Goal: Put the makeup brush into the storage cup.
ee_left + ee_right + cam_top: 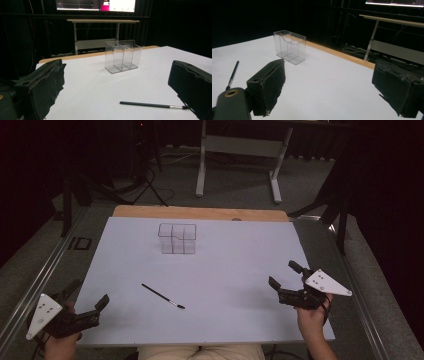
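A clear plastic holder (177, 239) with a few compartments stands upright and empty on the far middle of the white board (235, 255). A thin black brush (162, 296) lies flat toward the front, its tip pointing right. At the front left corner, my left gripper (89, 294) is open and holds nothing. My right gripper (282, 273) is open at the front right, also with nothing in it. The left gripper view shows the holder (123, 56) ahead and the brush (152, 105) close by the right jaw. In the right gripper view, the holder (290, 47) and brush (233, 72) sit to the left.
A wooden strip (200, 213) runs along the board's far edge. Behind it stands a white desk frame (240, 150) on grey floor, with dark stands and cables at the left. A metal rail (40, 270) runs along the left side.
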`<state>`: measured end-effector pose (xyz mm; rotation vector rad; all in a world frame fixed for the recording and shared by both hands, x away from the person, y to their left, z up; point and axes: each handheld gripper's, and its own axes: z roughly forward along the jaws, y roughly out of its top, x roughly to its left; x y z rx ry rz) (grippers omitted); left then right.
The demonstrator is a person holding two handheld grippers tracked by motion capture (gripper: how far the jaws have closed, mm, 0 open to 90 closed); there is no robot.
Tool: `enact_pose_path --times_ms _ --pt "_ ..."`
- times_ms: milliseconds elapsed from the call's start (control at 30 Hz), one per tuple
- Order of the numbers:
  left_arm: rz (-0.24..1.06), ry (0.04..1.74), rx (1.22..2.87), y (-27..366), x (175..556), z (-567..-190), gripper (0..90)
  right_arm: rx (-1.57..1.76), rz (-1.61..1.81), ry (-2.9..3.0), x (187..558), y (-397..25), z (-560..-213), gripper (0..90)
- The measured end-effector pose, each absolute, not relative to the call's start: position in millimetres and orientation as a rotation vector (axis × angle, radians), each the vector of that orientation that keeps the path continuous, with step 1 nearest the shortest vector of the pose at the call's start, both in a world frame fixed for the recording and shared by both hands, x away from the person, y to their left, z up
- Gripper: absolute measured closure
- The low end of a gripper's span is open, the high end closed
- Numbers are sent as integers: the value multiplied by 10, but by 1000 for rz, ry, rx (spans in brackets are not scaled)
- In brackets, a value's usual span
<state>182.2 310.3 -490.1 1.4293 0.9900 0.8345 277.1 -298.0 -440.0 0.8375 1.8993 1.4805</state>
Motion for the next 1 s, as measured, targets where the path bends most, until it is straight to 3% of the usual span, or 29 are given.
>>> enact_pose_path --times_ms 533,733,1000 --pt "765 993 1425 3188 1817 -4928 15 829 1481 1908 2790 -2959 -4412 115" --pt "747 1081 1469 3193 1876 -4956 15 821 1476 1926 2797 -2938 -4430 115" --pt "640 956 1537 3209 1964 -4813 27 823 1472 1927 2792 -2921 -4427 115"
